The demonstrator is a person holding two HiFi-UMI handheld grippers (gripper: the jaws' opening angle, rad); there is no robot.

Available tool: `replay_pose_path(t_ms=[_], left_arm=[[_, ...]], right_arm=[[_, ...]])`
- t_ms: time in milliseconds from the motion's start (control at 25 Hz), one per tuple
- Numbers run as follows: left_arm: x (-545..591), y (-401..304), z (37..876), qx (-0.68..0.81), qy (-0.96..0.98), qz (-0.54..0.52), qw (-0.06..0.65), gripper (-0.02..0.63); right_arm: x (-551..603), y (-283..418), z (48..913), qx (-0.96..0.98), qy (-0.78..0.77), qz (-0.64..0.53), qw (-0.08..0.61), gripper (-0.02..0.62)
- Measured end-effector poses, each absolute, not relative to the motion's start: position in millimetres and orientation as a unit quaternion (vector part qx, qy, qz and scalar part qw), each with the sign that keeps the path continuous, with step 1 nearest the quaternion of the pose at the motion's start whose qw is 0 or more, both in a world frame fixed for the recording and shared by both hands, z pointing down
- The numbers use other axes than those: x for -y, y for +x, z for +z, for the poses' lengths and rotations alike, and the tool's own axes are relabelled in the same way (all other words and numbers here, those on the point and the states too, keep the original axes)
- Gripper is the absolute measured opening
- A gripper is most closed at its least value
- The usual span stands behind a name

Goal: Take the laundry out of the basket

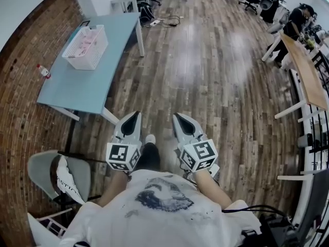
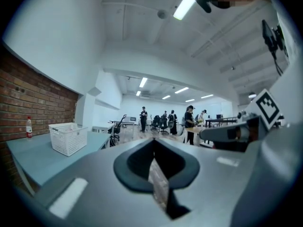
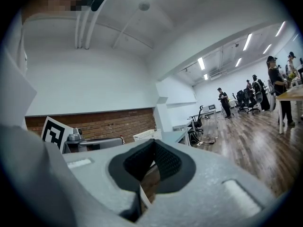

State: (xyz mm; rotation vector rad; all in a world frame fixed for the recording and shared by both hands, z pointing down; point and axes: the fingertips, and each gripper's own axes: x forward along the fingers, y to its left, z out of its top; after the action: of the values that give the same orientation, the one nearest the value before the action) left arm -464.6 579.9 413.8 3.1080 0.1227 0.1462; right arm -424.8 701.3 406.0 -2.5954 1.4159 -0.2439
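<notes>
A white laundry basket [image 1: 86, 47] with pale pink laundry [image 1: 88, 37] inside stands on a light blue table [image 1: 95, 86] at the upper left of the head view. It shows again in the left gripper view as a white basket [image 2: 68, 137] on the table, and in the right gripper view only as a small white basket [image 3: 147, 135] far off. My left gripper [image 1: 132, 119] and right gripper [image 1: 179, 119] are held side by side close to my body, well short of the table. Both are shut with nothing between the jaws.
A small bottle [image 1: 43, 71] stands at the table's left edge by the brick wall. A grey chair [image 1: 56, 174] with a white cloth sits at the lower left. Wooden tables [image 1: 308, 76] and people stand at the right, over wooden floor [image 1: 205, 76].
</notes>
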Motion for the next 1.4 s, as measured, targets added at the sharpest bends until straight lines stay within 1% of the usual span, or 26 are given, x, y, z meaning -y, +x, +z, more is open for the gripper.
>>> replay_pose_path(t_ms=[160, 320, 600, 800, 1040, 1400], left_arm=[[-545, -428, 422, -0.032, 0.998, 0.046, 0.021, -0.009], [-499, -377, 429, -0.025, 0.998, 0.048, 0.030, -0.009], [-391, -281, 428, -0.005, 0.998, 0.052, 0.038, -0.009], [-320, -232, 419, 0.018, 0.998, 0.041, 0.045, -0.009], [-242, -203, 412, 0.058, 0.997, 0.029, 0.050, -0.009], [-160, -200, 414, 0.141, 0.988, 0.022, 0.051, -0.009]], right_arm=[[-667, -389, 414, -0.481, -0.868, -0.087, 0.081, -0.003], [-621, -338, 422, -0.488, -0.864, -0.096, 0.076, -0.003], [-509, -240, 416, -0.509, -0.851, -0.104, 0.070, -0.003], [-433, -190, 409, -0.534, -0.837, -0.110, 0.053, -0.003], [-353, -155, 398, -0.565, -0.817, -0.106, 0.040, -0.003], [-260, -127, 395, -0.632, -0.767, -0.105, 0.045, -0.003]])
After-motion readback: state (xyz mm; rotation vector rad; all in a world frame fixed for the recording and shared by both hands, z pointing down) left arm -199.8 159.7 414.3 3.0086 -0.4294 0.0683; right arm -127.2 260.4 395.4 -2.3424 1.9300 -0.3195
